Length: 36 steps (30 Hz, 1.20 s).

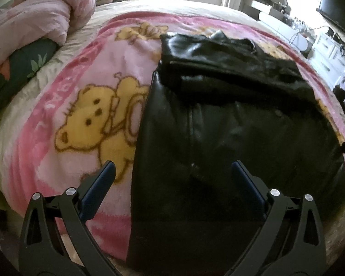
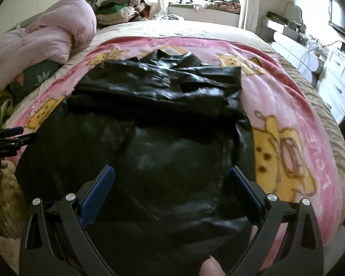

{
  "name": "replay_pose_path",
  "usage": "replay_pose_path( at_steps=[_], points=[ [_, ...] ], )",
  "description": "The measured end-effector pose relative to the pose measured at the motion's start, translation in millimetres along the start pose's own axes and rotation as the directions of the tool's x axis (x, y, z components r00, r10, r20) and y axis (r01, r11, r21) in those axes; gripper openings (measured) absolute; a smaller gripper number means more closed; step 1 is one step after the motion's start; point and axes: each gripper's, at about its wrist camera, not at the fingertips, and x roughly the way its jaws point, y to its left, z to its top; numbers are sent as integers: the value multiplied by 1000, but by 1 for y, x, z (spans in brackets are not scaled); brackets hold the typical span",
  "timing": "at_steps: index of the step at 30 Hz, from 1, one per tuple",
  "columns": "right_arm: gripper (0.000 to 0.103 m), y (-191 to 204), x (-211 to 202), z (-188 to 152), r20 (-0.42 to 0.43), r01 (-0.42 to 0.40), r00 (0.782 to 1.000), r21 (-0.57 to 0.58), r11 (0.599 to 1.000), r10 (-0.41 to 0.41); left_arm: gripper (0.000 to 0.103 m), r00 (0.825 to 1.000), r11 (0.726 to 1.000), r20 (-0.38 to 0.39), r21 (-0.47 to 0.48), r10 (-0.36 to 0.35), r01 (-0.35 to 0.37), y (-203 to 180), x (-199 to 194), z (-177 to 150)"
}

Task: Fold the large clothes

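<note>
Left gripper (image 1: pixel 172 172) and right gripper (image 2: pixel 171 172) both agape, low over black leather garment (image 2: pixel 172 142).

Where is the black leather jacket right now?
The black leather jacket lies on the pink teddy-bear blanket on the bed, its far part folded over, right ahead of both open claws. The rumpled pink comforter is off to its left.

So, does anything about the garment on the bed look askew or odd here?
Slightly: the black leather-look jacket lies flat on the pink teddy-bear blanket, but its folded-over far part is wrinkled and bunched. No damage visible.
</note>
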Motion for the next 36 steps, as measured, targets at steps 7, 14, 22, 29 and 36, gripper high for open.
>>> replay_pose_path(
  at_steps=[7, 14, 22, 29, 36],
  points=[
    [98, -21, -1, -19, -50, -35, 998, 25, 999, 36, 94, 999, 1000, -38, -16, 4, -5, 9, 8, -13],
    [98, -36, -2, -38, -90, -31, 995, 35, 999, 34, 94, 997, 1000, -80, -28, -4, 2, 18, 13, -22],
    [98, -50, -2, -68, -154, -79, 984, 95, 992, 93, 94, 989, 998, -137, -44, -57, 51, 25, 23, -36],
    [98, -56, 1, -84, -185, -94, 975, 136, 986, 119, 94, 986, 993, -133, -66, -104, 96, 31, 21, -42],
    [64, -40, 6, -95, -197, -108, 973, 66, 992, 119, 94, 984, 990, -125, -78, -128, 119, 35, 17, -51]
  ],
)
